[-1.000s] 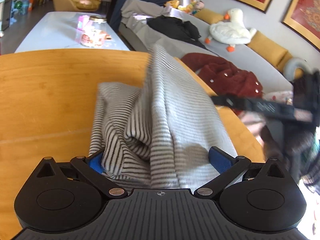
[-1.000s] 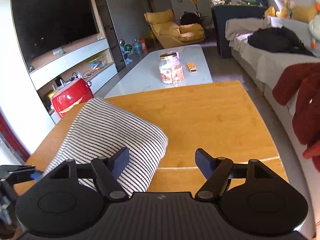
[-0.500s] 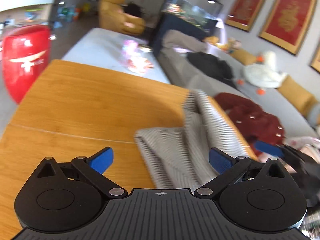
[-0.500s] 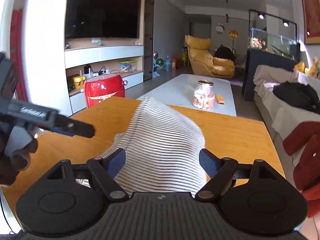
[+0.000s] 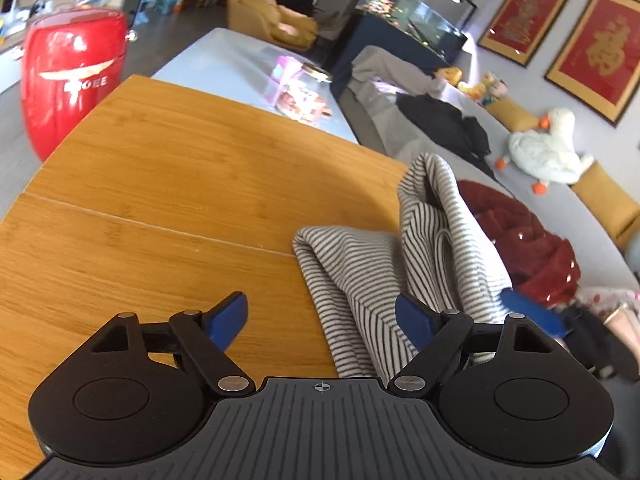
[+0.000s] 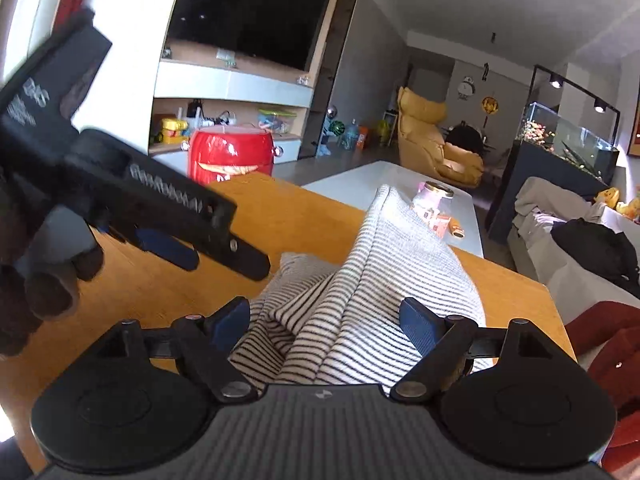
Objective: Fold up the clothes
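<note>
- Striped knit garment sits bunched at the lower right of the left wrist view, on the wood table close to its right edge; one fold stands up in a peak toward centre right.
- Left gripper: jaws spread wide, nothing between them. The right finger overlaps the cloth in frame; the left finger is over bare wood. Contact with the cloth cannot be told.
- Risk, this view: the heap lies near the table edge. A push or a one-sided pull could drag it over toward the sofa and the red coat at the right.
- Right wrist view: garment fills the lower centre, ridge running up toward frame centre, loose layers crossing near the fingers.
- Right gripper: jaws wide, cloth lying in the gap but not pinched.
- The left gripper shows blurred at centre left, just beside the heap.
- Risk, this view: closing here would likely catch several layers at once, so a lift brings up a lump, not an edge. No hem or corner is plainly visible to aim at.
- Risk: the two tools are close; both reaching into the same heap could knock fingers together.
</note>
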Available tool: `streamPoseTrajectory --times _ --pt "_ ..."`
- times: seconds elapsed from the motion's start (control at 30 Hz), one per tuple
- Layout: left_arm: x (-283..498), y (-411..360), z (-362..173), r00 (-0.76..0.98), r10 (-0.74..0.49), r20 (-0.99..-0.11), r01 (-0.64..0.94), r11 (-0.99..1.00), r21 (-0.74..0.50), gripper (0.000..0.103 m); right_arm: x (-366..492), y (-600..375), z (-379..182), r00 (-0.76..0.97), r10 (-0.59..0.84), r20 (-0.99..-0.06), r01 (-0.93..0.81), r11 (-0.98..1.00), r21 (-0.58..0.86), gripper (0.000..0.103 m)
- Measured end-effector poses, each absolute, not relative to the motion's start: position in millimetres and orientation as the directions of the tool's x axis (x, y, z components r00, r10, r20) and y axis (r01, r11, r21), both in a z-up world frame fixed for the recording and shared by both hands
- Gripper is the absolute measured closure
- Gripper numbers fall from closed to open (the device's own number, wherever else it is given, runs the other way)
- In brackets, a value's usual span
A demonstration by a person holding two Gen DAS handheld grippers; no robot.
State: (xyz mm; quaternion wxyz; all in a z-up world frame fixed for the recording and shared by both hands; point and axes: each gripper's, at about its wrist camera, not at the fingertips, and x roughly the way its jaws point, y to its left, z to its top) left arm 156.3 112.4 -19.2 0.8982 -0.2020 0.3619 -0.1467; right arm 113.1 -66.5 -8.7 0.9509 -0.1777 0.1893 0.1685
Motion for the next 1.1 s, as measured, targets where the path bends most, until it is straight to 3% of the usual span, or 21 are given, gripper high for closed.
streamPoseTrajectory --times 0.07,0.1,0.13,0.17,0.27,0.4,0.53,0.7,0.77,0.83,0.9,0.97,1.0,1.03,1.1 --pt "155.1 109.7 -18.4 0.691 -0.416 -0.591 0.135 0.878 -0.460 0.018 113.4 -61.7 -14.9 0.883 0.233 -0.406 -0.377 0.870 -0.319 0.021" --pt "154.4 107.9 -18.1 0.689 -0.419 -0.591 0.145 0.879 -0.454 0.018 111.9 -62.6 -15.4 0.887 0.229 -0.401 -0.378 0.859 -0.346 0.029" --pt "155.0 104.9 -18.5 0.683 -0.425 -0.593 0.156 0.879 -0.450 0.019 109.6 -65.6 -14.5 0.888 0.225 -0.401 -0.384 0.843 -0.376 0.045" --pt "156.8 101.1 -20.2 0.674 -0.438 -0.595 0.167 0.875 -0.454 0.022 107.1 -70.6 -13.2 0.889 0.219 -0.401 -0.386 0.830 -0.402 0.049" --pt "161.2 87.2 -28.1 0.632 -0.493 -0.598 0.205 0.850 -0.485 0.032 99.4 -91.0 -9.2 0.902 0.179 -0.394 -0.366 0.801 -0.473 0.049" --pt "161.1 65.9 -39.1 0.578 -0.562 -0.592 0.268 0.816 -0.513 0.032 95.9 -109.0 -7.2 0.917 0.125 -0.378 -0.320 0.797 -0.512 0.048" --pt "159.3 53.7 -34.5 0.580 -0.563 -0.589 0.270 0.815 -0.512 0.032 102.8 -119.3 -10.0 0.912 0.122 -0.393 -0.319 0.813 -0.488 0.022" --pt "161.1 41.1 -32.9 0.583 -0.552 -0.596 0.254 0.821 -0.512 0.032 122.0 -120.1 -21.8 0.903 0.131 -0.410 -0.332 0.818 -0.470 0.018" --pt "162.3 36.9 -33.2 0.583 -0.546 -0.602 0.255 0.826 -0.502 0.032 122.4 -119.7 -23.0 0.906 0.137 -0.400 -0.334 0.811 -0.480 0.019" --pt "162.9 33.0 -32.6 0.585 -0.536 -0.609 0.254 0.834 -0.490 0.032 122.1 -121.6 -23.3 0.919 0.119 -0.375 -0.309 0.809 -0.500 0.039" --pt "162.7 30.6 -31.6 0.585 -0.532 -0.612 0.255 0.837 -0.484 0.032 119.3 -125.3 -22.8 0.938 0.089 -0.336 -0.262 0.816 -0.515 0.048" --pt "162.4 30.5 -31.7 0.585 -0.529 -0.615 0.257 0.840 -0.478 0.032 116.9 -128.3 -23.2 0.951 0.064 -0.304 -0.224 0.818 -0.529 0.049" --pt "163.1 30.6 -31.7 0.584 -0.529 -0.616 0.258 0.840 -0.477 0.032 116.5 -128.9 -24.8 0.952 0.059 -0.301 -0.221 0.814 -0.538 0.045" --pt "163.1 30.9 -31.5 0.584 -0.527 -0.617 0.257 0.841 -0.476 0.032 118.4 -129.7 -27.3 0.947 0.061 -0.316 -0.233 0.807 -0.542 0.031" --pt "161.2 31.9 -30.3 0.585 -0.527 -0.616 0.255 0.841 -0.478 0.032 125.9 -132.8 -32.8 0.926 0.077 -0.369 -0.280 0.797 -0.535 0.025"
